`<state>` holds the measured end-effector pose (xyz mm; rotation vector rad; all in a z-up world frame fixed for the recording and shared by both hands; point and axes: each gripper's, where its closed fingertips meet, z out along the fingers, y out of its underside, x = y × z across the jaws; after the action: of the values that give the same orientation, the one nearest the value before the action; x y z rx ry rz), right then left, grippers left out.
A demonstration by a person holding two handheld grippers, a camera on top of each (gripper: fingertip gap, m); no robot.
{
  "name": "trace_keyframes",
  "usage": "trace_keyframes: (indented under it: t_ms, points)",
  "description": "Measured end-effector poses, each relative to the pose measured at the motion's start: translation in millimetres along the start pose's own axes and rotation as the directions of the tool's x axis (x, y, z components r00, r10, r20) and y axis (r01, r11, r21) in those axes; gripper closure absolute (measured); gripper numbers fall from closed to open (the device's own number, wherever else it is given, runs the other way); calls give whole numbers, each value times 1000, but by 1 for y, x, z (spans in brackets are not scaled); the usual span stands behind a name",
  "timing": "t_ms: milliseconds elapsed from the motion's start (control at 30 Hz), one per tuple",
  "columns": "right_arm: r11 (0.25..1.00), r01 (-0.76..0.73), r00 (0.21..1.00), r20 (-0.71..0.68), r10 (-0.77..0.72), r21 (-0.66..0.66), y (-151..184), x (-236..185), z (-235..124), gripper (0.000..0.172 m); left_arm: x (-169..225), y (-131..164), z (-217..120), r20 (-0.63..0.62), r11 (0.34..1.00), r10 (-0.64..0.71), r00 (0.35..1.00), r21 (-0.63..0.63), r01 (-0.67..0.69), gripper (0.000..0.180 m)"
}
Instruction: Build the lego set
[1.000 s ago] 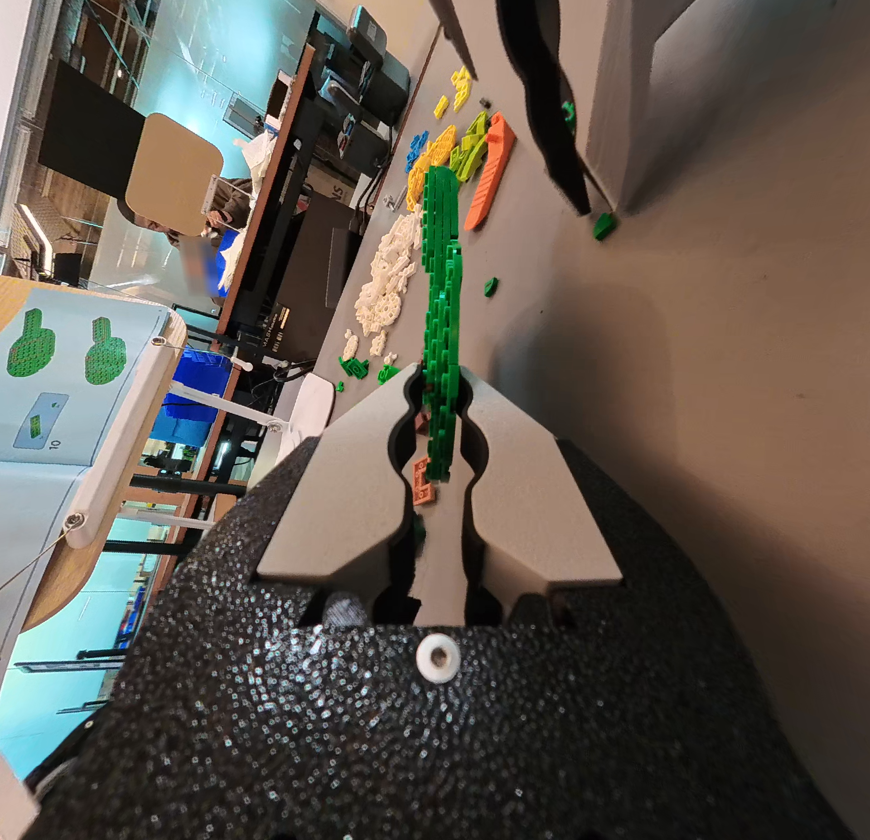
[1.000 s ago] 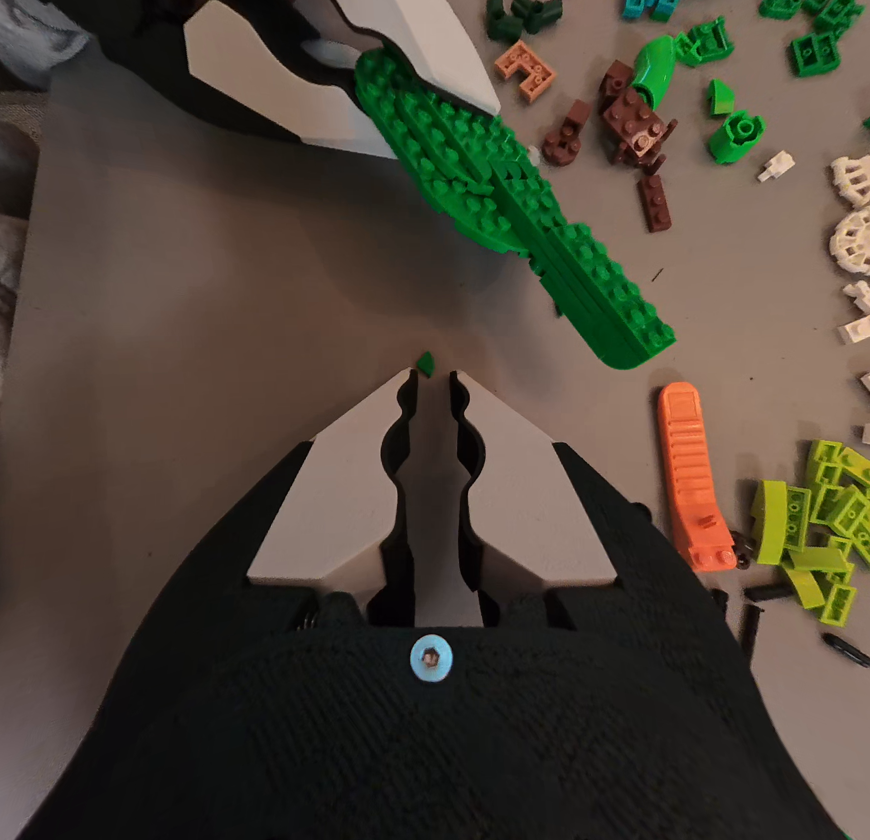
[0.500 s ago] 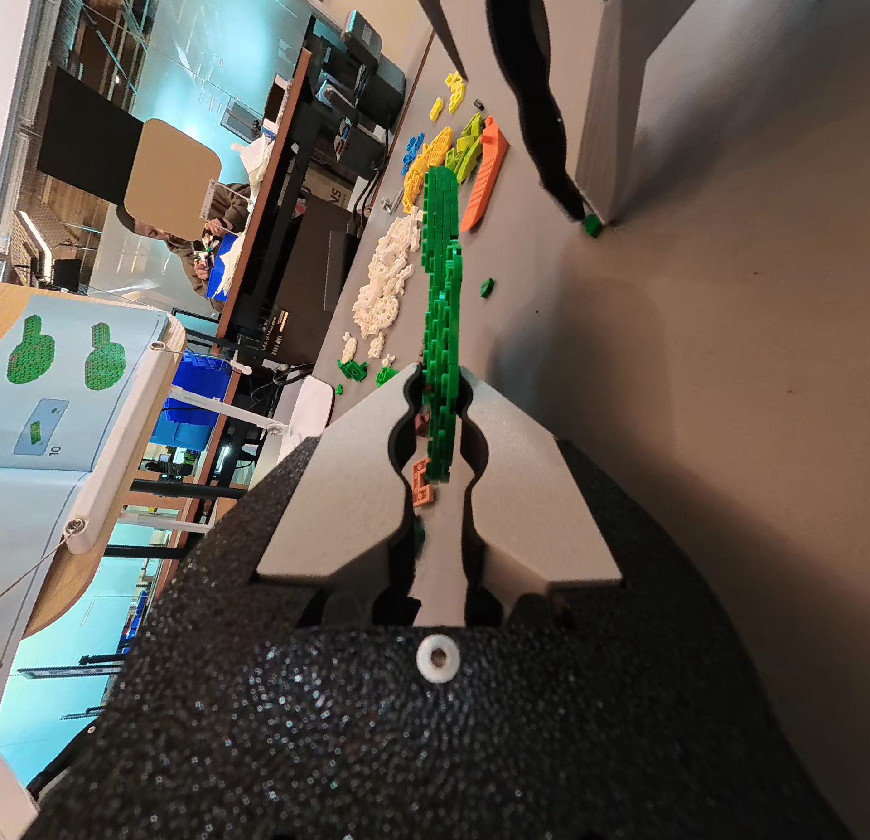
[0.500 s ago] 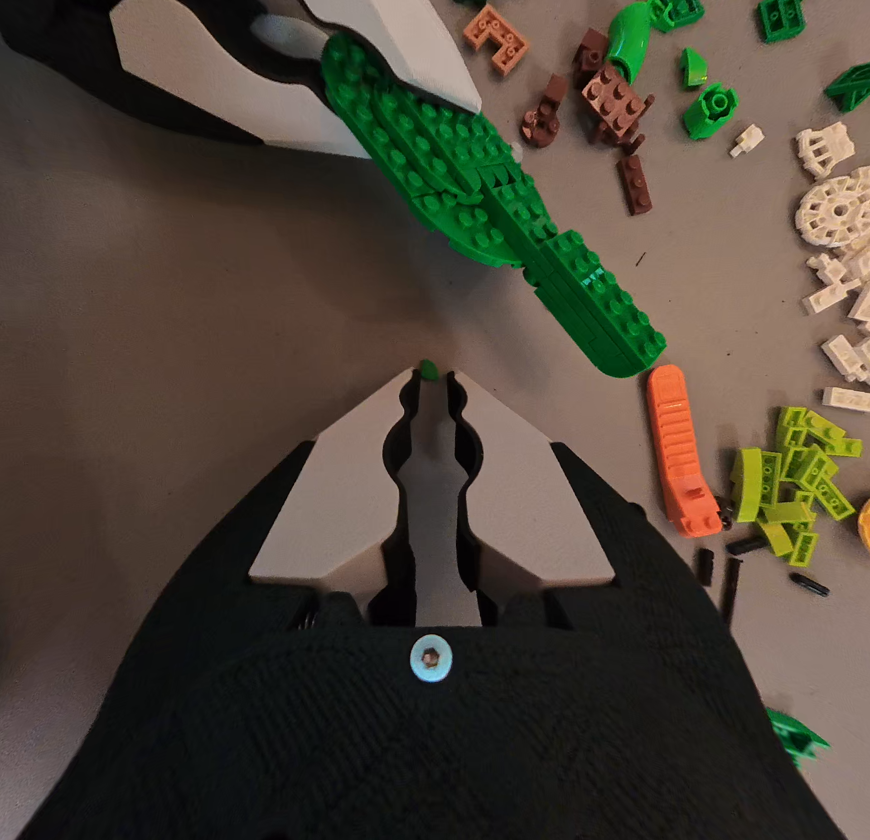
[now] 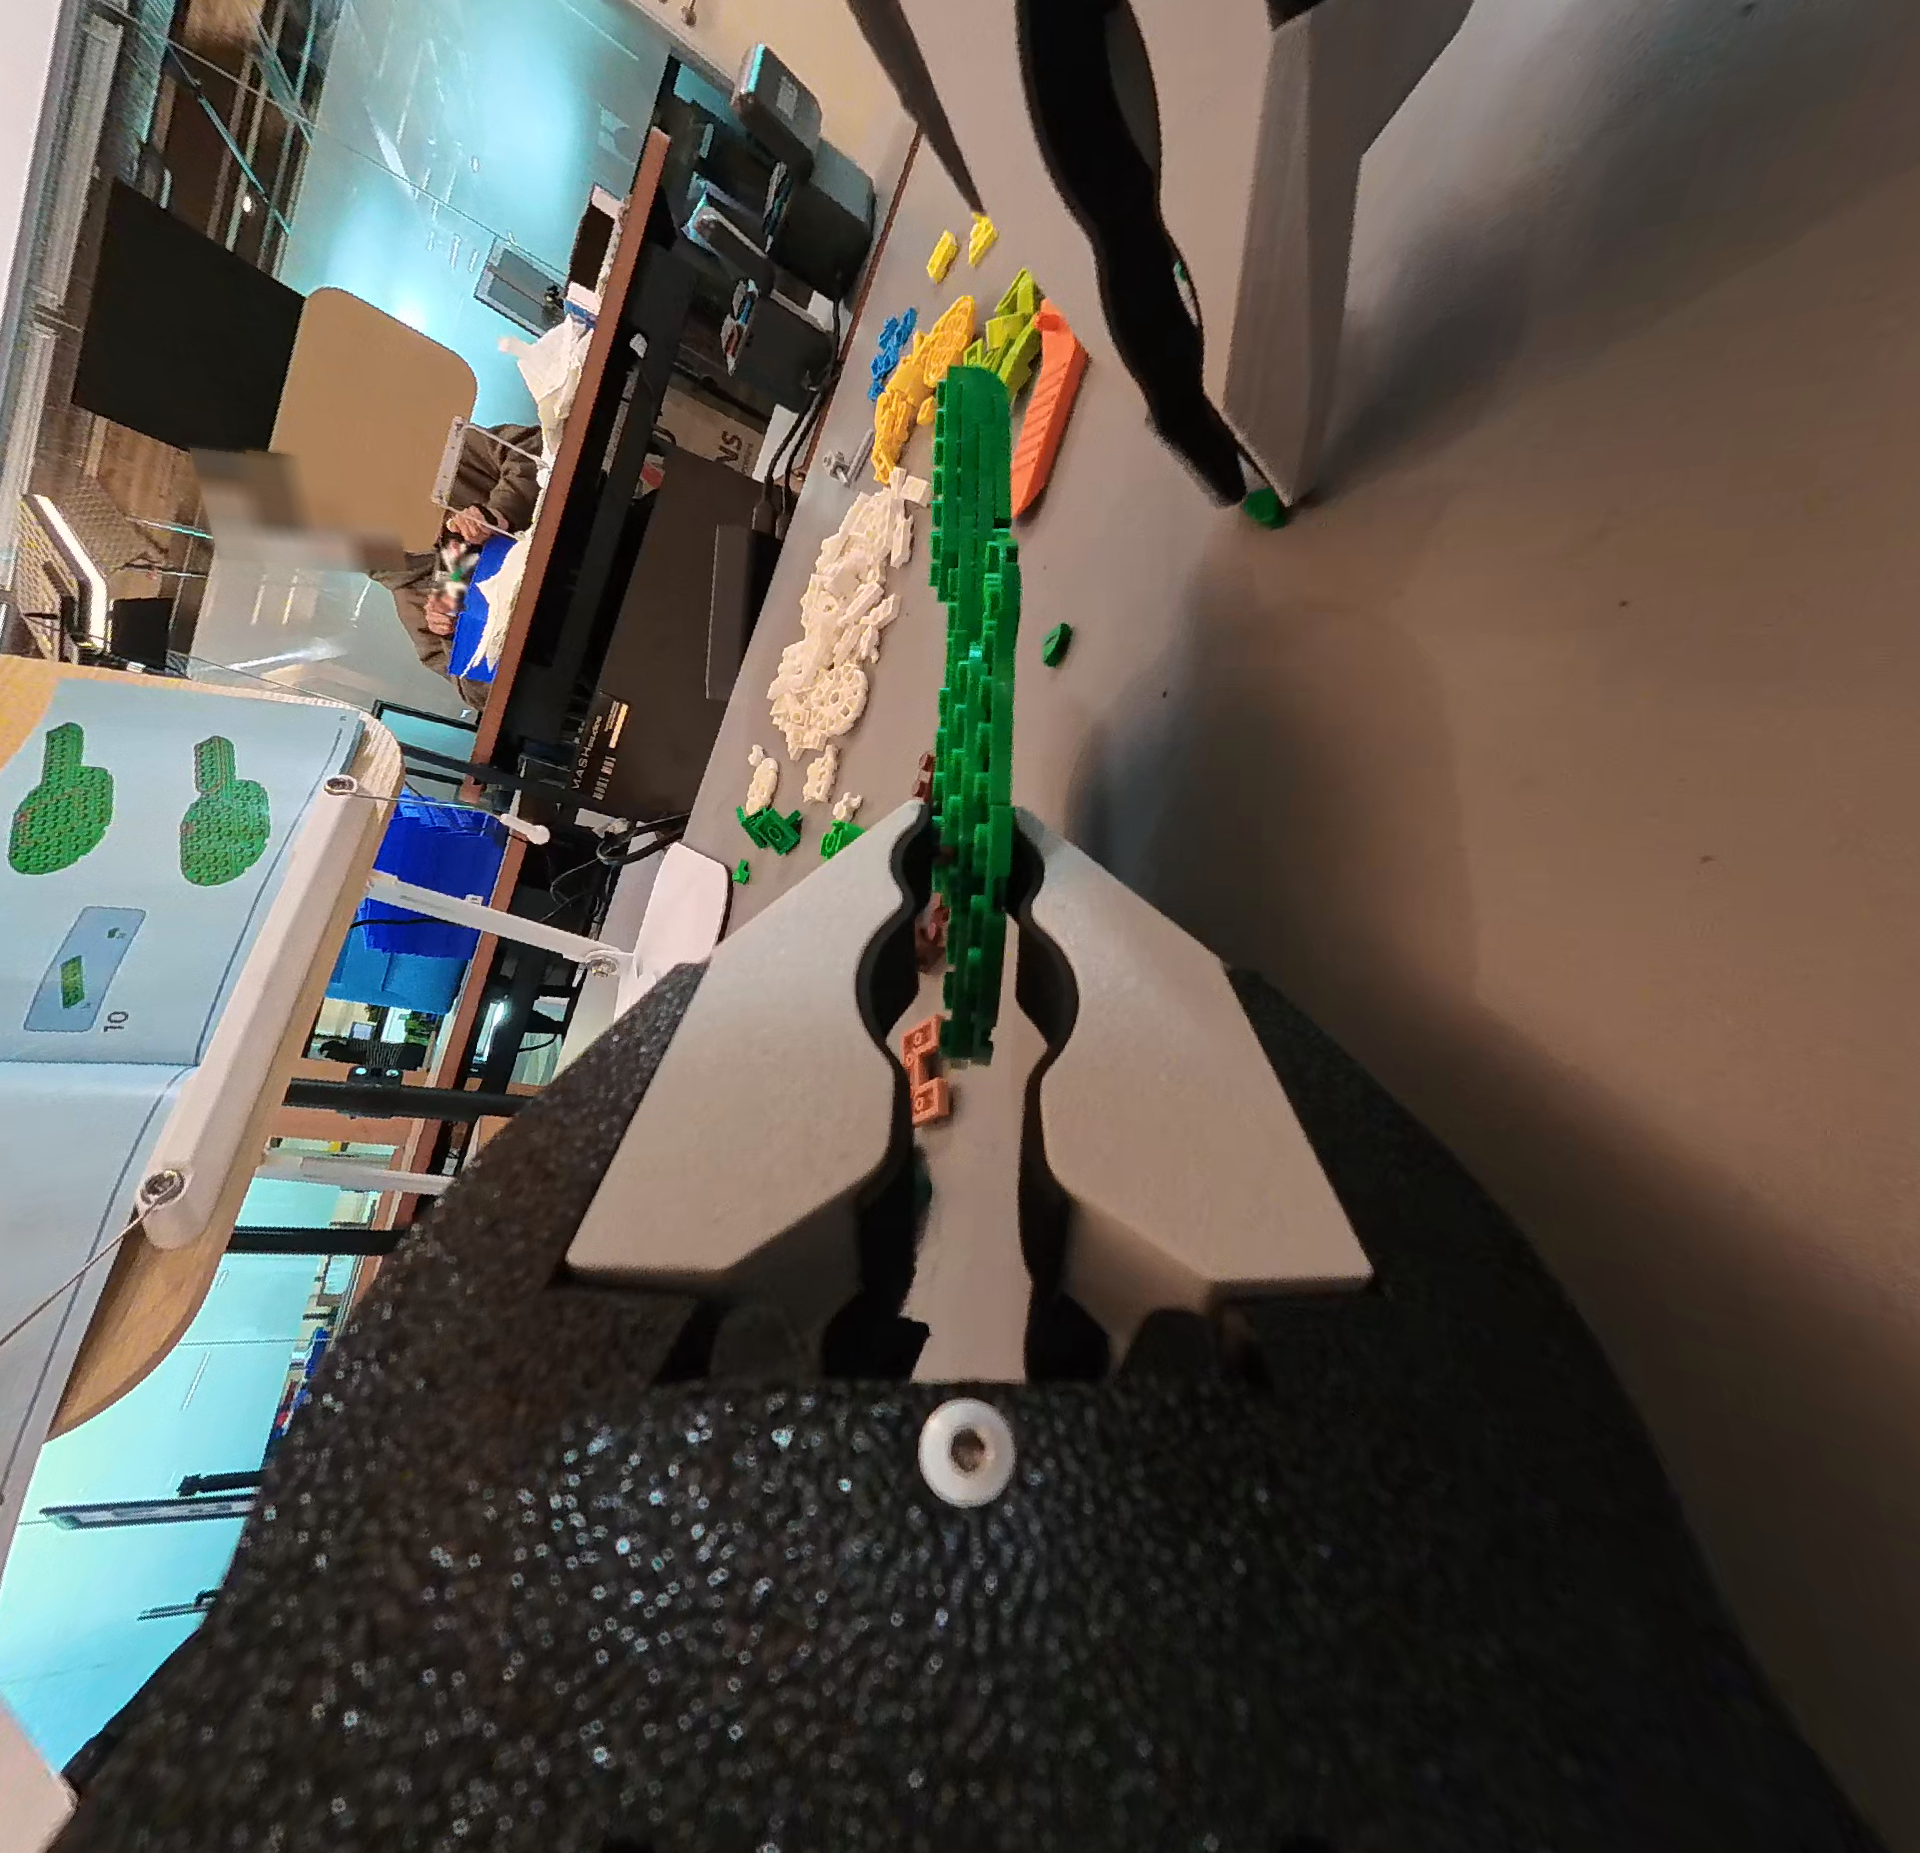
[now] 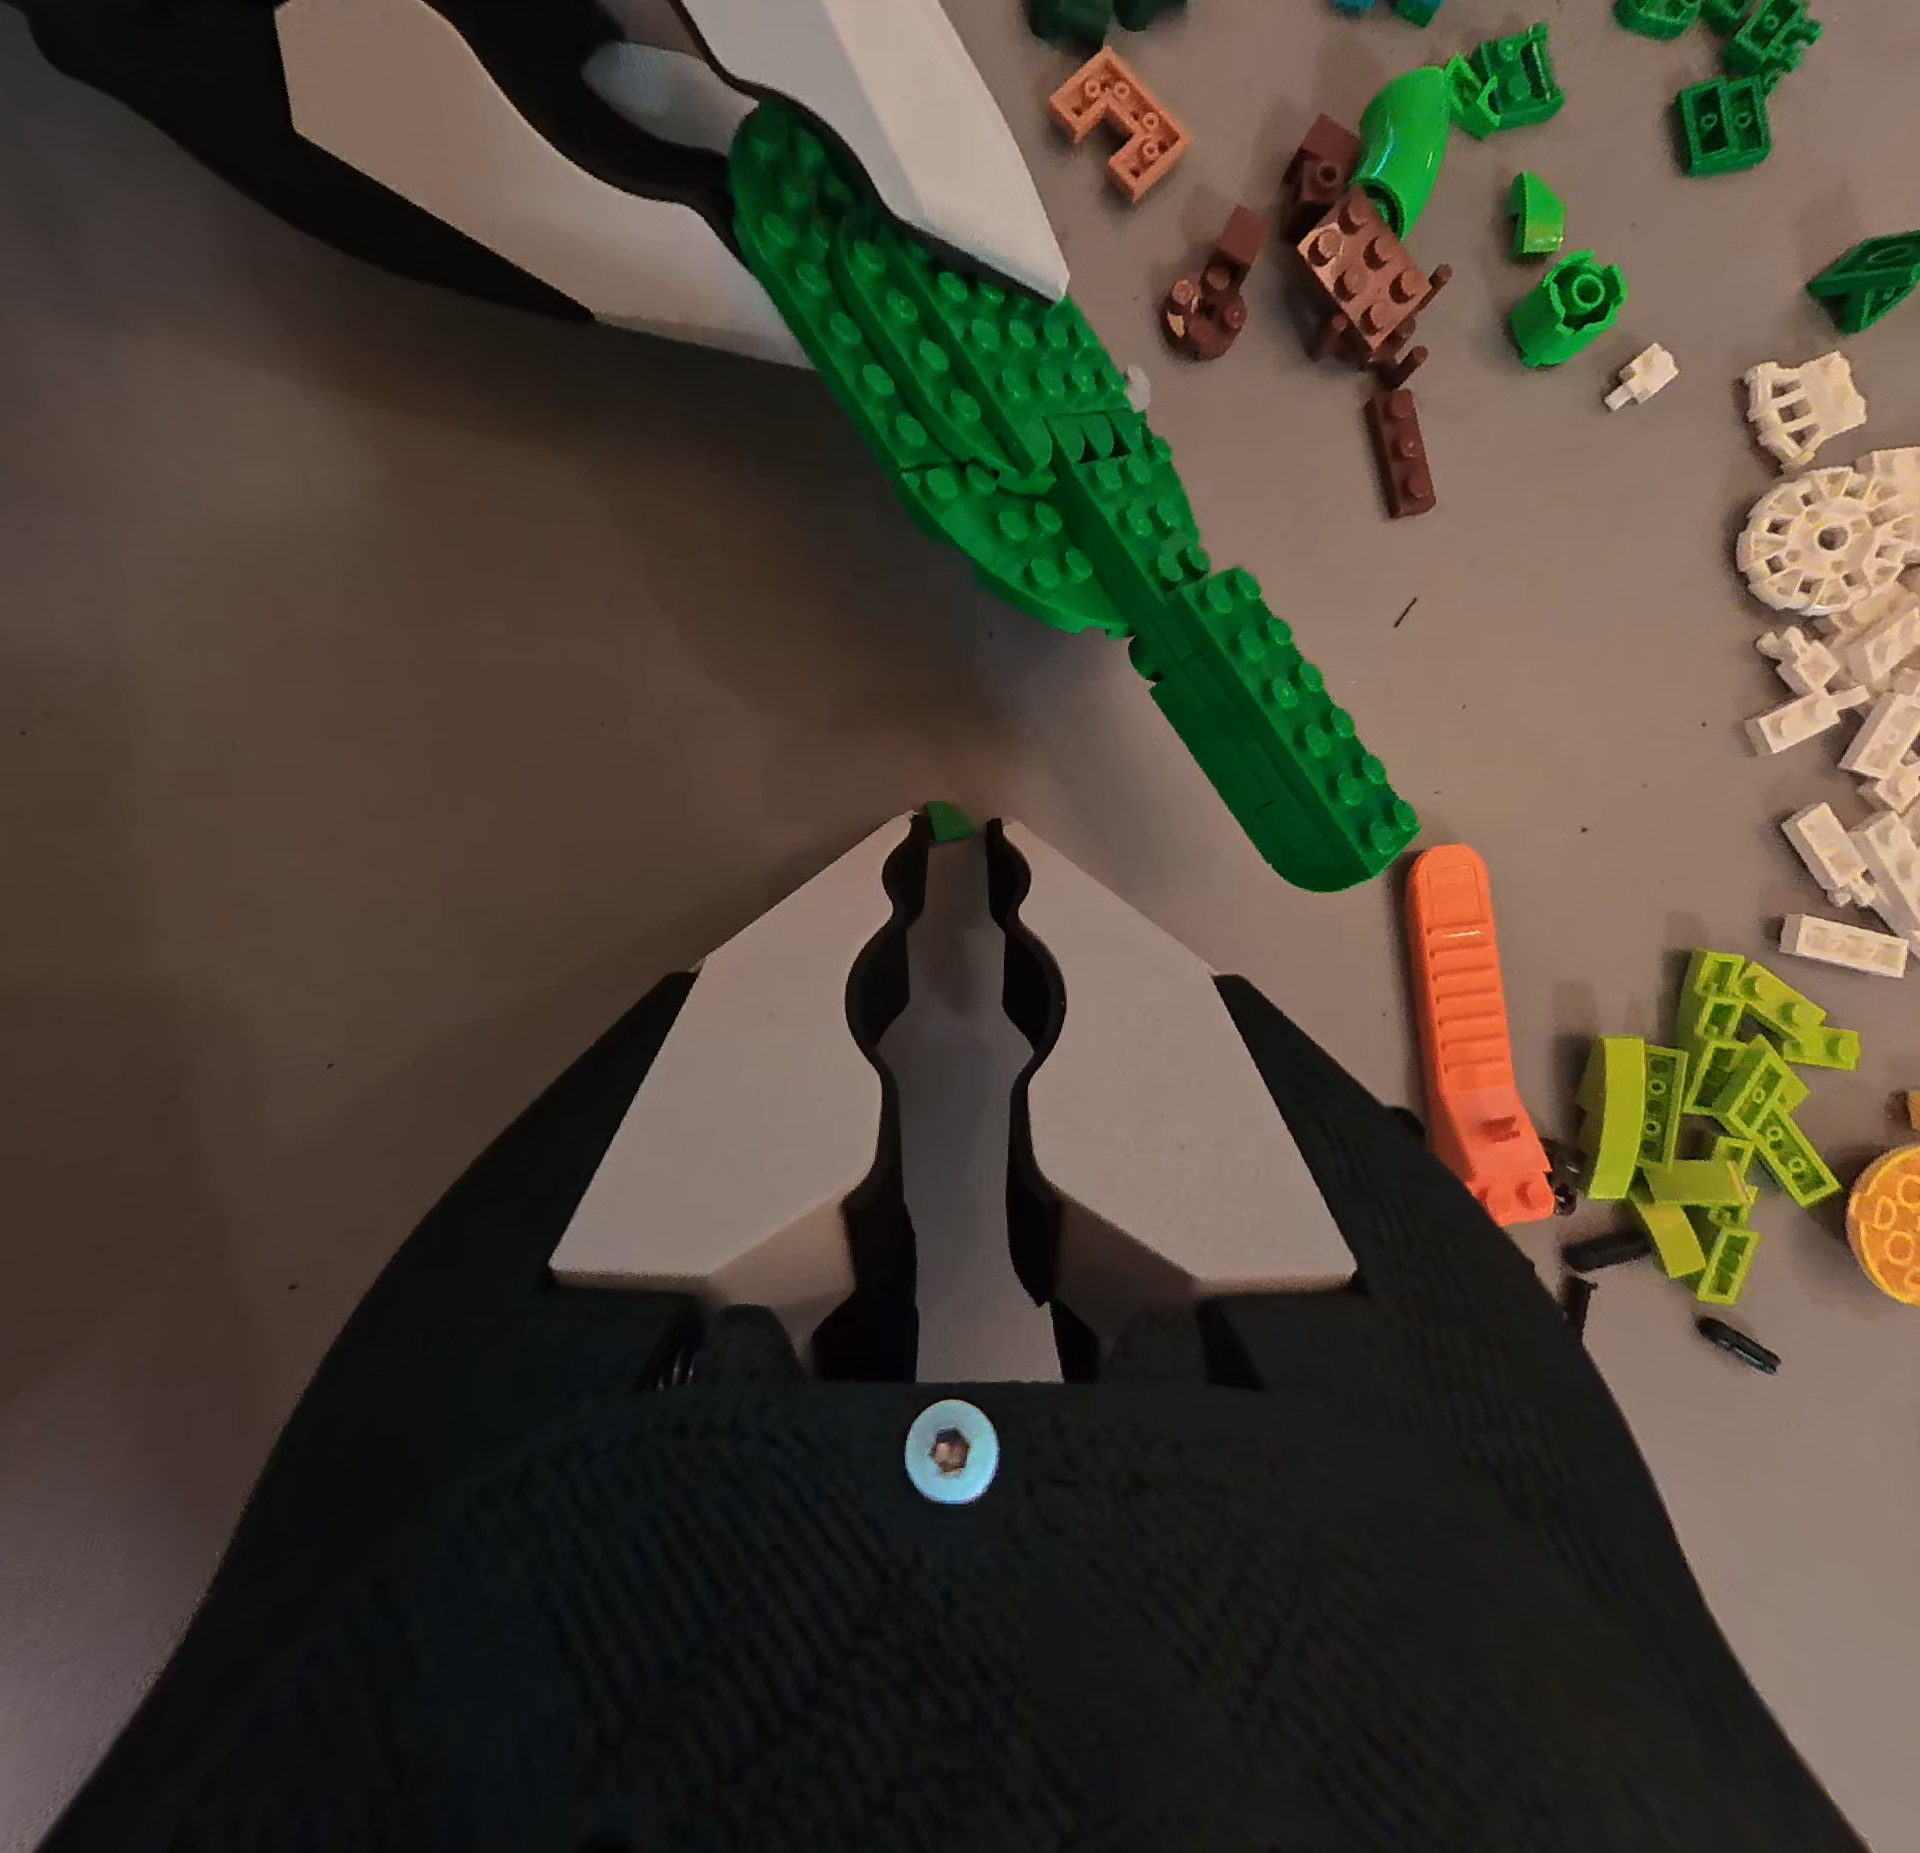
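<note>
My left gripper (image 5: pixel 971 847) is clamping the near end of the green build (image 6: pixel 1049 473), both pads pressing on its flat faces; the rest is reaching out over the grey table (image 6: pixel 416 556) toward the orange tool (image 6: pixel 1470 1034).

My right gripper (image 6: pixel 951 829) is sitting low on the table, its jaws nearly together around a tiny green piece (image 6: pixel 948 823). One pad is looking snug against it, the other showing a sliver of gap — so I am judging it not gripped yet.

The build is looking light and stiff, but it is many plates stacked, so it may split at a seam; holding across the broad faces suits it.

The tiny piece is looking hard, smooth and slippery — best pinched squarely on its sides.

Loose bricks (image 6: pixel 1361 276) are lying to the far right.
</note>
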<state>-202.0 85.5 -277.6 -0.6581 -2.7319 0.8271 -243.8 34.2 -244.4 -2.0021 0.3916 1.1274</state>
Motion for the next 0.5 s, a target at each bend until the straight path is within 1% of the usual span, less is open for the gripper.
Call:
trace_keyframes:
  t_ms: [367, 500]
  points:
    - [998, 57, 998, 31, -57, -7, 1, -3, -1, 165, 2, -3, 0, -3, 1000, 24, 1000, 14, -24, 171]
    - [992, 124, 990, 71, -123, -1, -1, -13, -19, 165, 2, -4, -1, 14, 997, 69, 997, 17, -70, 171]
